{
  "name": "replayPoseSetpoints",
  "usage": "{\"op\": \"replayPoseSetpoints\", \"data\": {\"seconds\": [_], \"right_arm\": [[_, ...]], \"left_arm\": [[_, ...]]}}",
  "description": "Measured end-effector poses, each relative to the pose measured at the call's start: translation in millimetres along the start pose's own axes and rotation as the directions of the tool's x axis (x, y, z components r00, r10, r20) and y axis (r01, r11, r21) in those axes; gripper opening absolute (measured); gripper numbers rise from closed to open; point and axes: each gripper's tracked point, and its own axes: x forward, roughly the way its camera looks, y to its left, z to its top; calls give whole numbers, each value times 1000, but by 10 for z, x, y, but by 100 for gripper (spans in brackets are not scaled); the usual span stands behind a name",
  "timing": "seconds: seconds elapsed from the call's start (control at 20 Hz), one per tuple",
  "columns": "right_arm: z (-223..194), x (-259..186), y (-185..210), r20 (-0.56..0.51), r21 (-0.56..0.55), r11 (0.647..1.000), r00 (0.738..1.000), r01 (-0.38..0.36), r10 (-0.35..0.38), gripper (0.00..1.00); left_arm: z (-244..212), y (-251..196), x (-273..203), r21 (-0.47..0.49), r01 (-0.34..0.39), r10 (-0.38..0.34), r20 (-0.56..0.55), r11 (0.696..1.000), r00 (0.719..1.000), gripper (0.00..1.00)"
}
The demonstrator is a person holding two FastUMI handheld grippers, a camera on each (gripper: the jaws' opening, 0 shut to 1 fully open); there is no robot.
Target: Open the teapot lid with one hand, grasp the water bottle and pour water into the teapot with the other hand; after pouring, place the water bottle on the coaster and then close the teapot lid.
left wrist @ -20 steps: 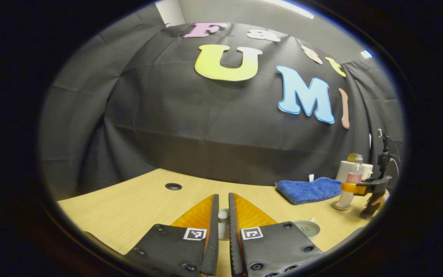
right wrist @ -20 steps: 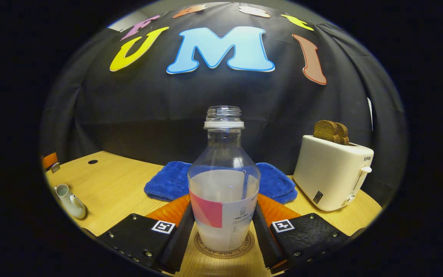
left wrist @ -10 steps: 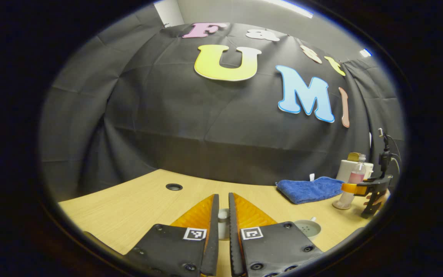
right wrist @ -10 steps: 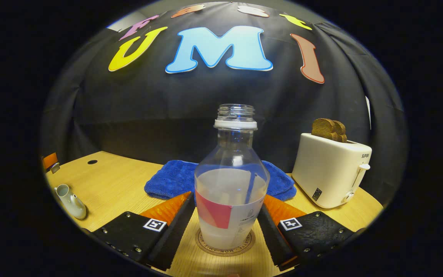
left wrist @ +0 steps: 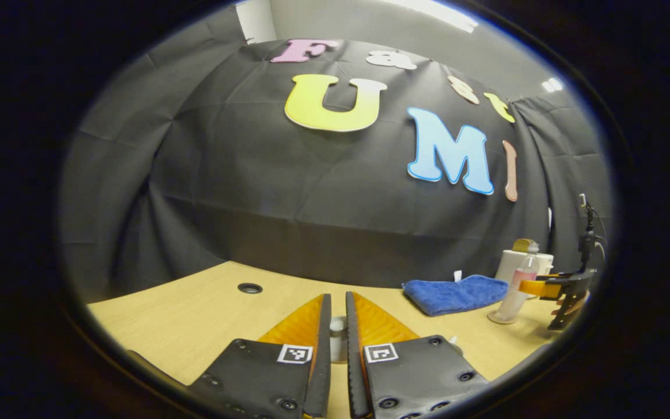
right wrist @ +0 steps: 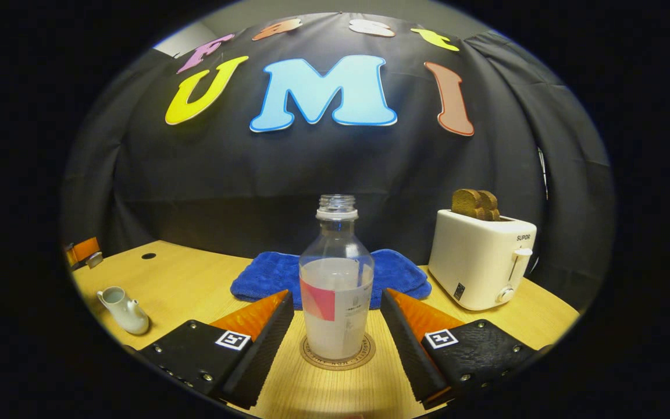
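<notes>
In the right gripper view the clear water bottle, part full and uncapped, stands upright on the round coaster. My right gripper is open, a finger on each side of the bottle and clear of it. The white teapot sits lidless at the far left of the table. In the left gripper view my left gripper is shut on the small white teapot lid, held over the table. Far right there, the bottle stands by the right gripper.
A folded blue towel lies behind the bottle. A white toaster with bread in it stands at the right. The wooden table has a round cable hole at its far left. The black cloth wall closes the back.
My right gripper has opened and drawn back from the bottle, which stays on the coaster. The left gripper still holds the lid and has turned slightly.
</notes>
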Motion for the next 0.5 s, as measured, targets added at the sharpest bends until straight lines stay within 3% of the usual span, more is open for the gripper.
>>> {"op": "replayPoseSetpoints", "data": {"seconds": [0.25, 0.3, 0.5], "right_arm": [[-99, -440, -11, 1, 21, 1000, 1000, 4, -4, 93], [-115, -544, 24, 1, 29, 1000, 1000, -1, 1, 93], [-176, -941, 276, 3, -5, 999, 999, -39, 39, 94]], "left_arm": [[-1, -286, -37, -14, 72, -72, -4, 997, 997, 23], [9, -357, -27, -5, 84, -84, -2, 996, 996, 18], [1, -651, -58, 20, 145, -144, -11, 989, 989, 22]]}}
